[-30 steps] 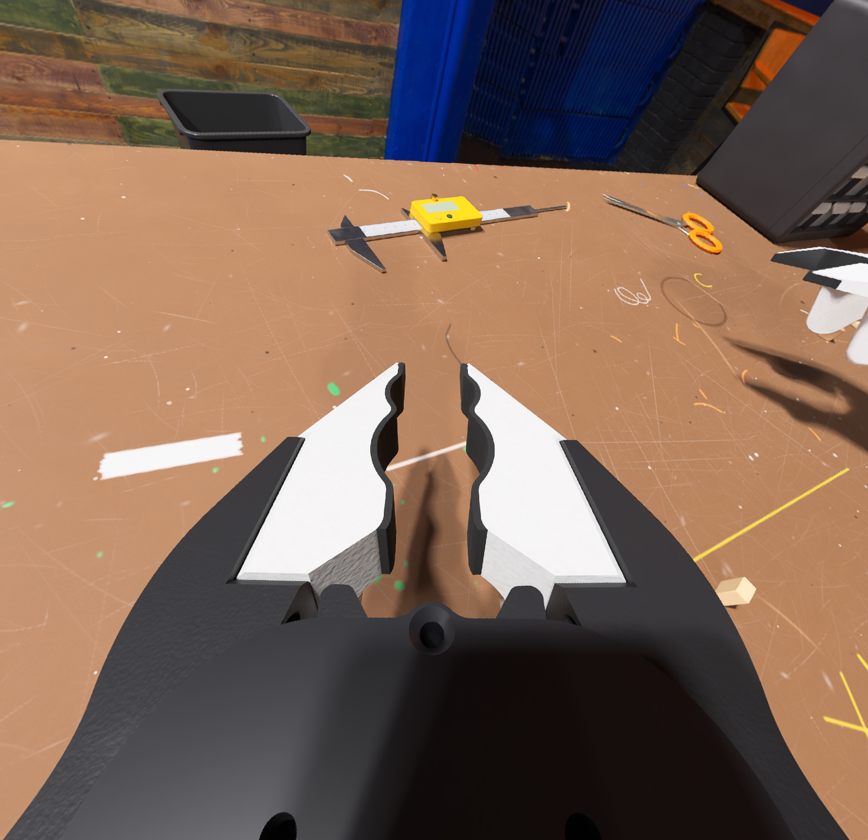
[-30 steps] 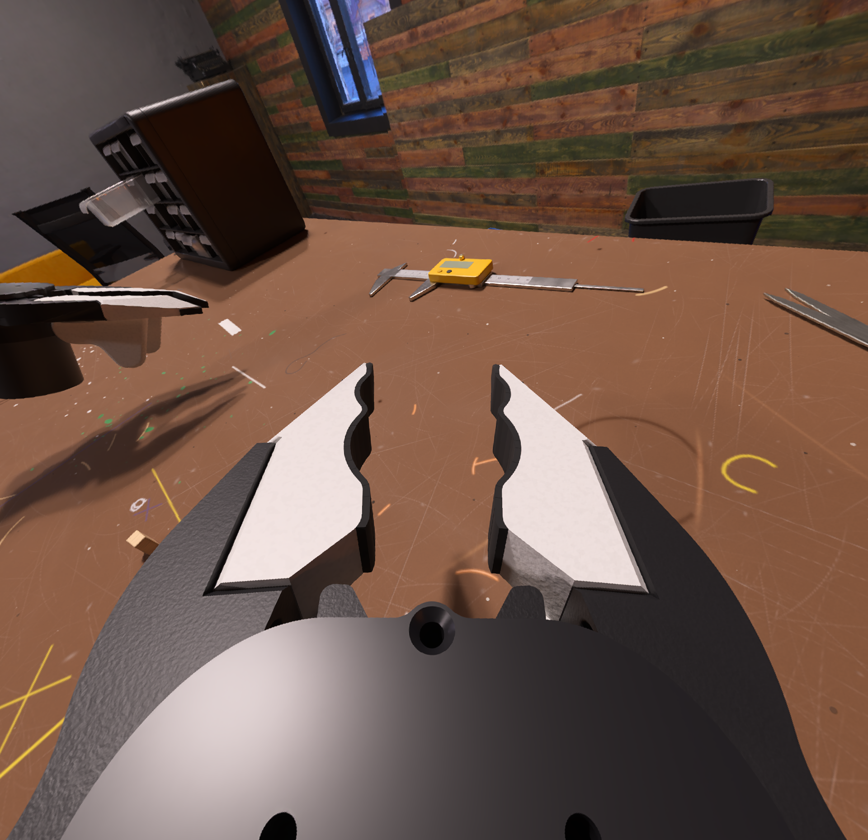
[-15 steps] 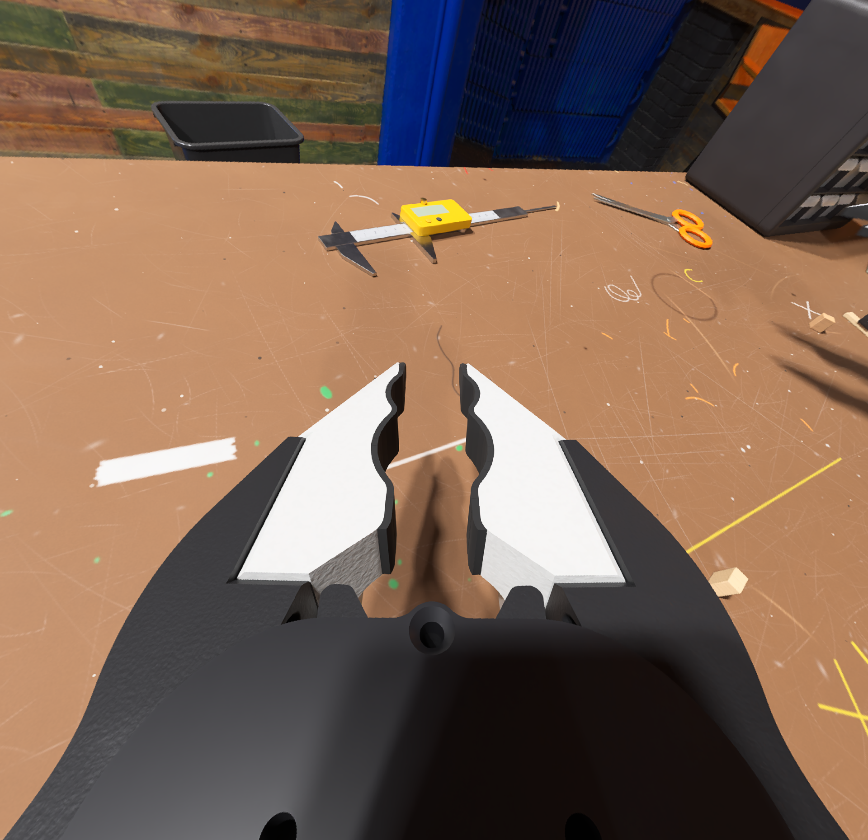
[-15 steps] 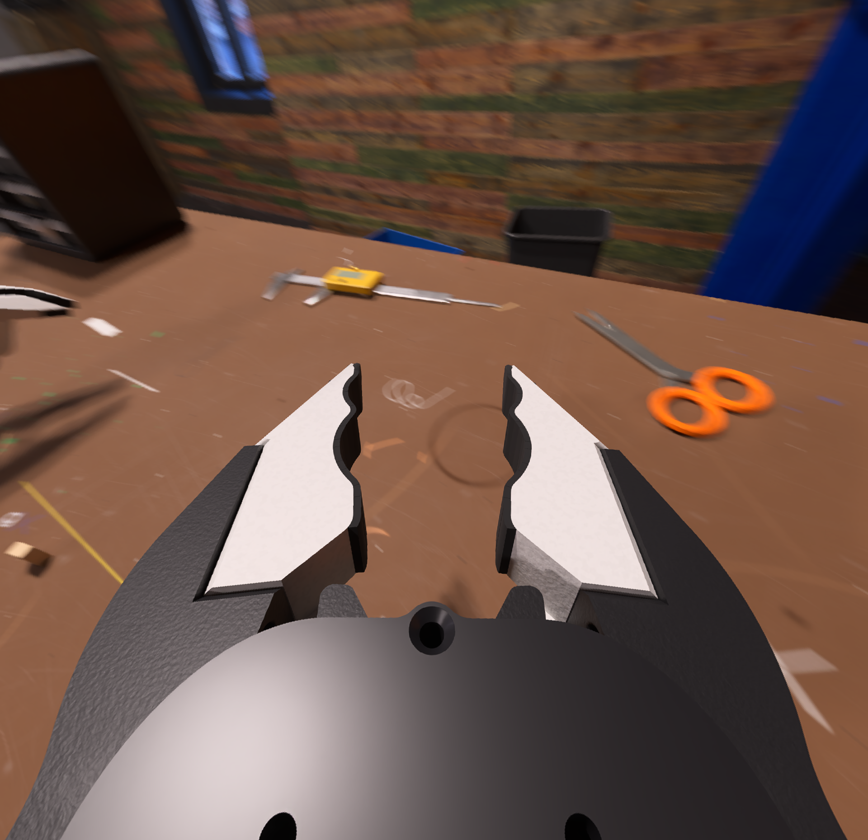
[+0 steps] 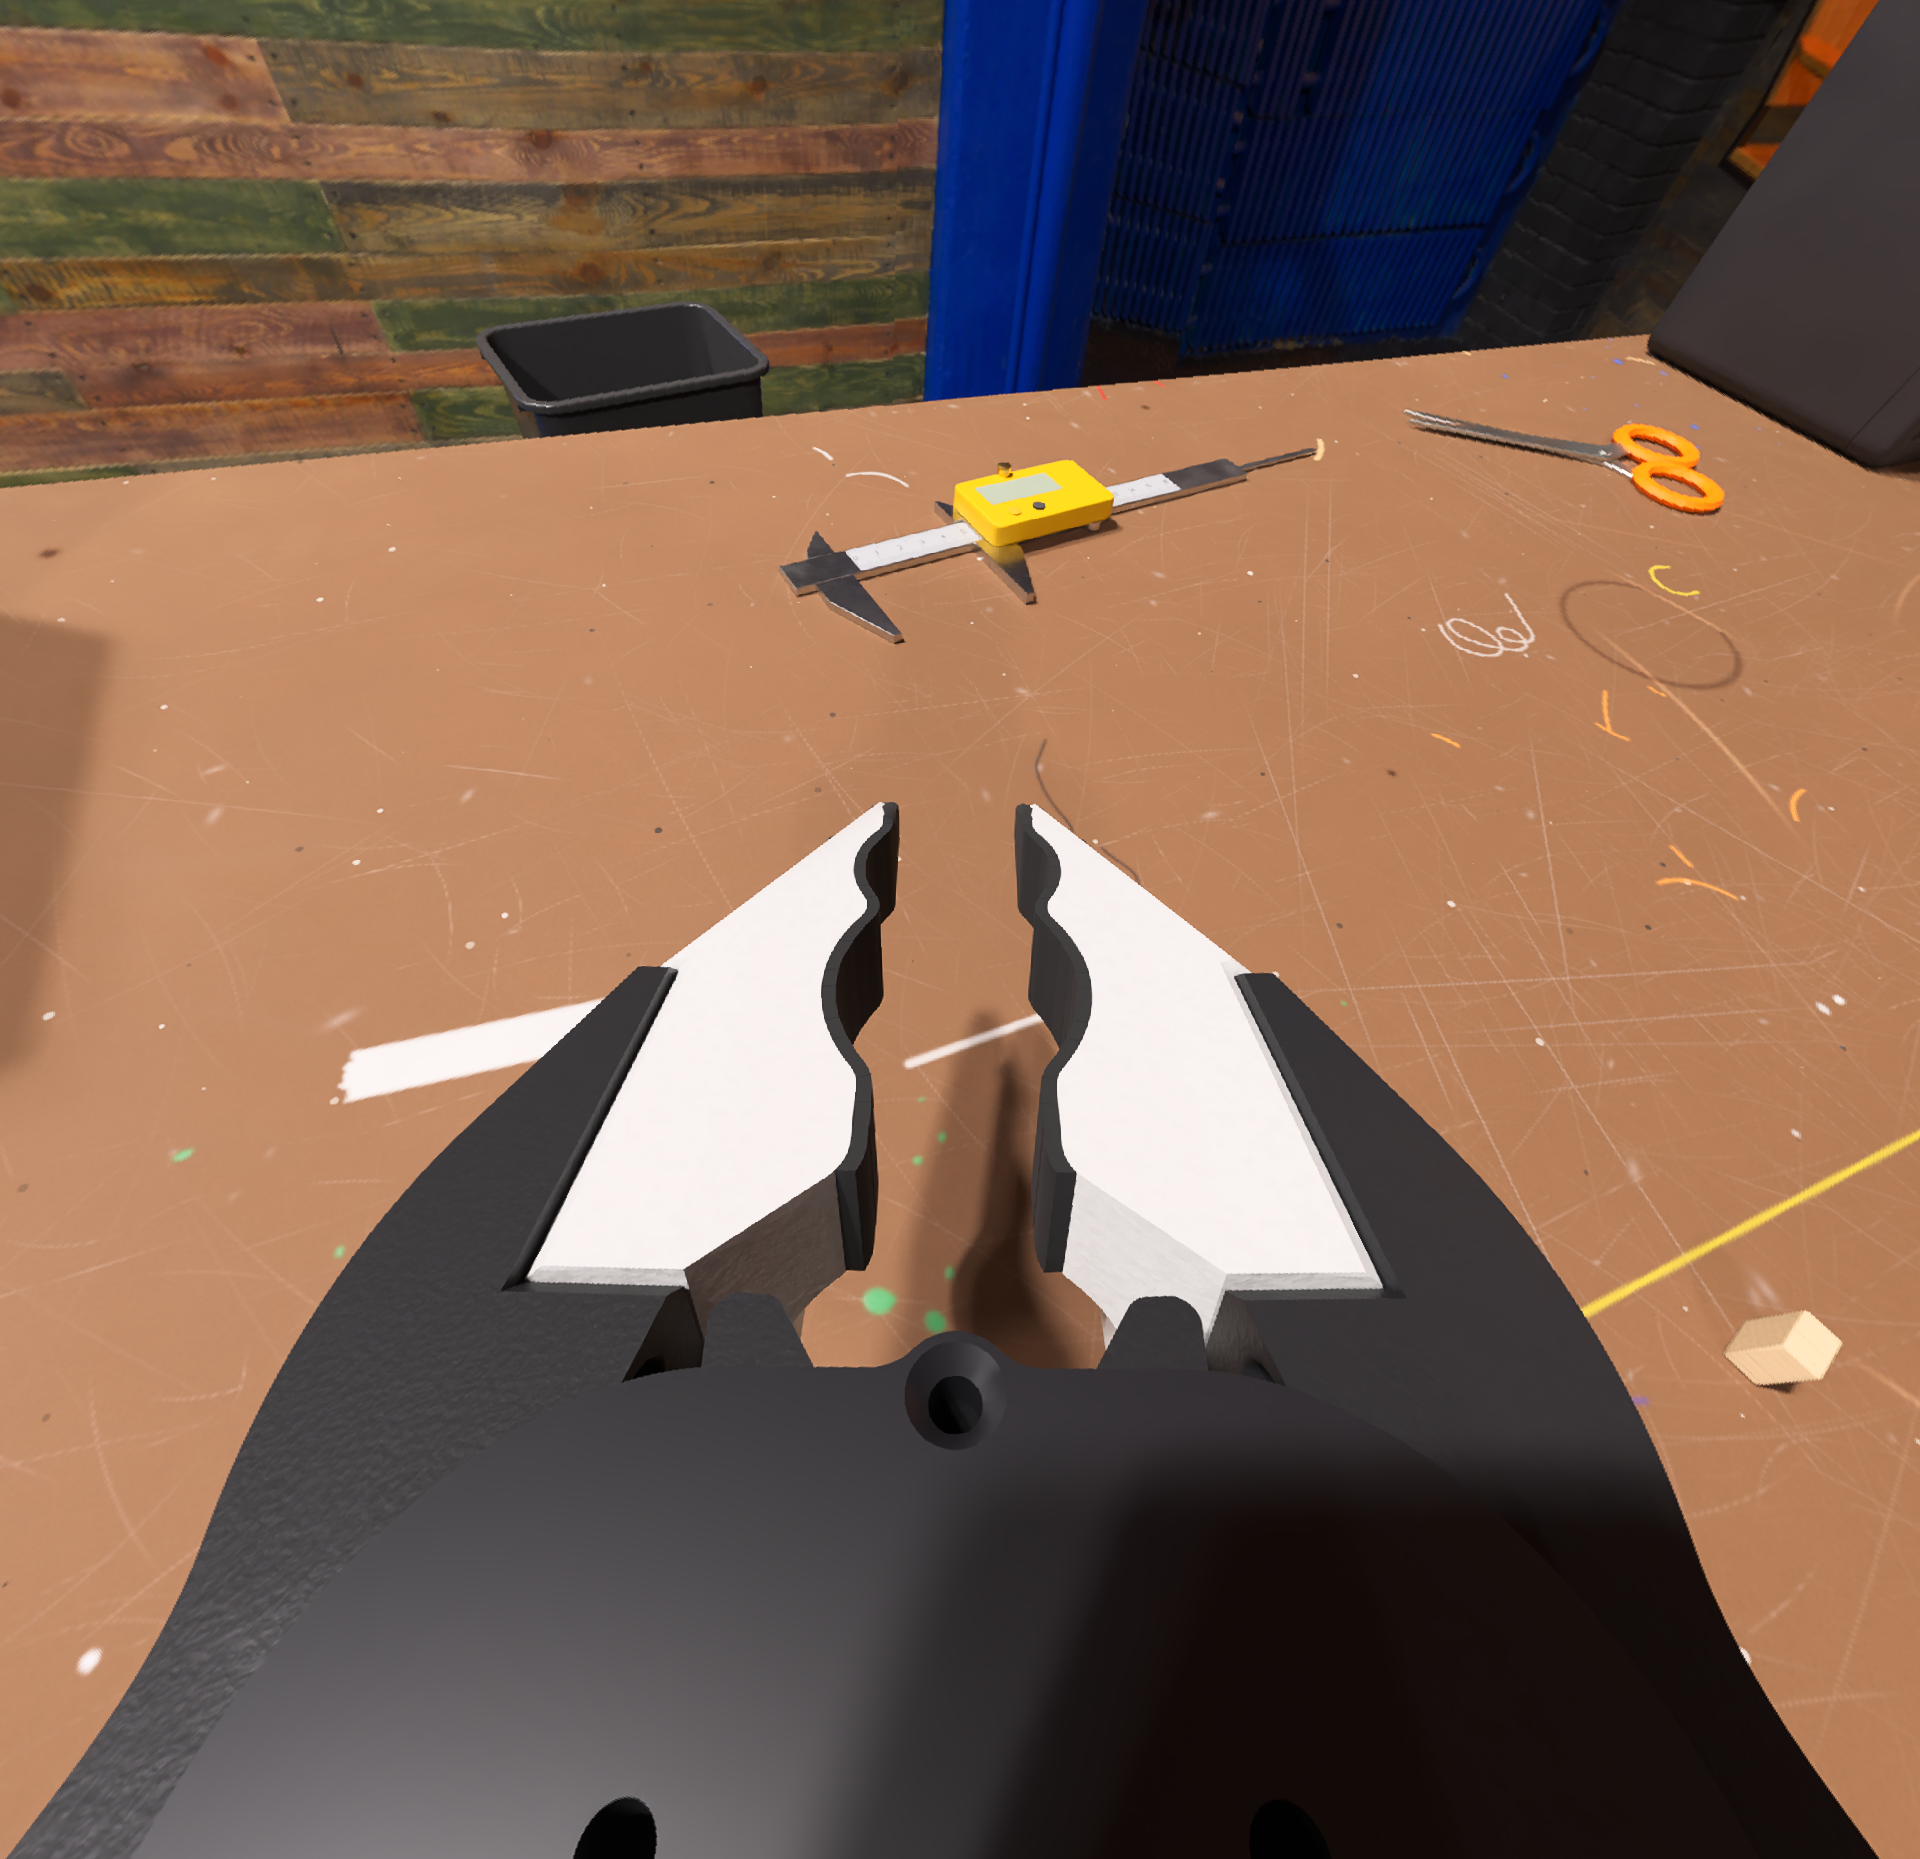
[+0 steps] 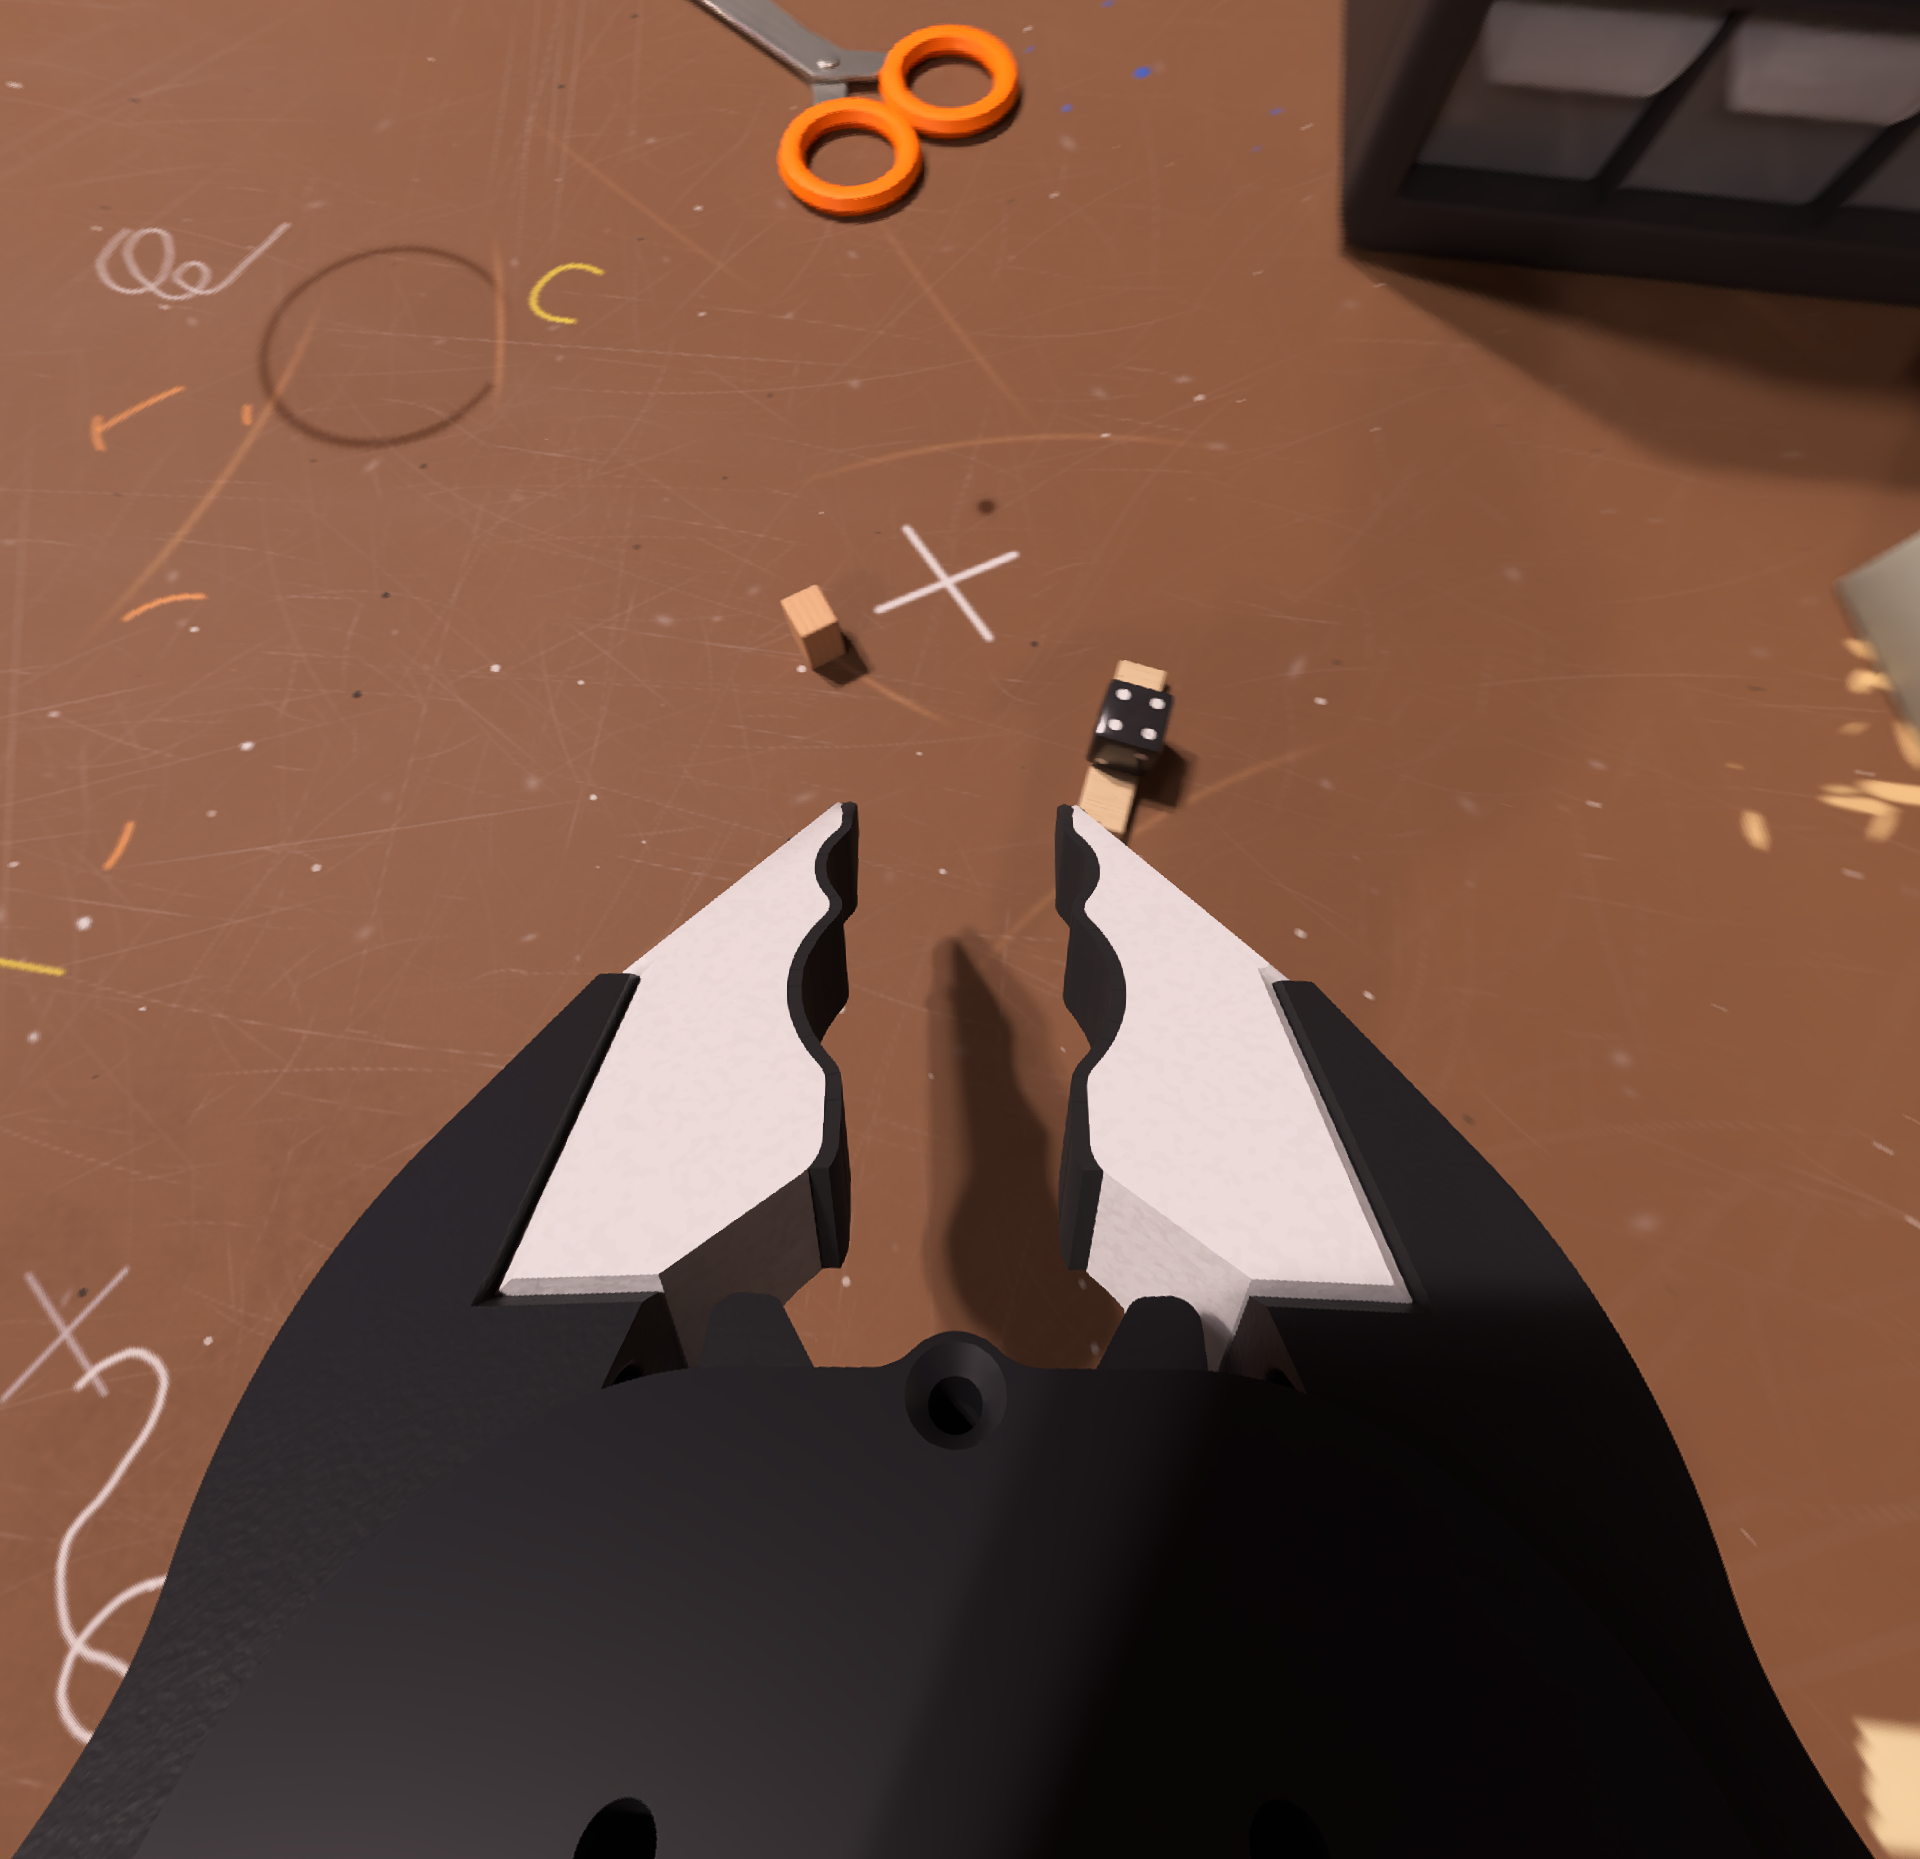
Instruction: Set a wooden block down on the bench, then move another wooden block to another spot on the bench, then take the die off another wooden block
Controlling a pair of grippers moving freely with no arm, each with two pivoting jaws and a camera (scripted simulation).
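Tongs on the left hang low over the counter, angled shallowly forward, their white fingers parted by a narrow gap with nothing between them. Ahead lies a yellow caliper flat on the brown surface, its bar running left to right; orange-handled scissors rest farther right, a black bin stands beyond the far edge, and a white tape strip sits just left of the fingers. One small wooden cube lies near the right side, apart from everything else. In the right wrist view, the right tongs tilt steeply downward at the counter, fingers spread somewhat wider and likewise empty. Just past the right fingertip lies a long wooden block, its long axis running away from the camera, leaning slightly rightward; a black die sits on top of it, white pips facing up. A second short block stands to the left, near a white chalk cross. Scissors lie farther off, and a dark drawer cabinet fills the upper right corner.
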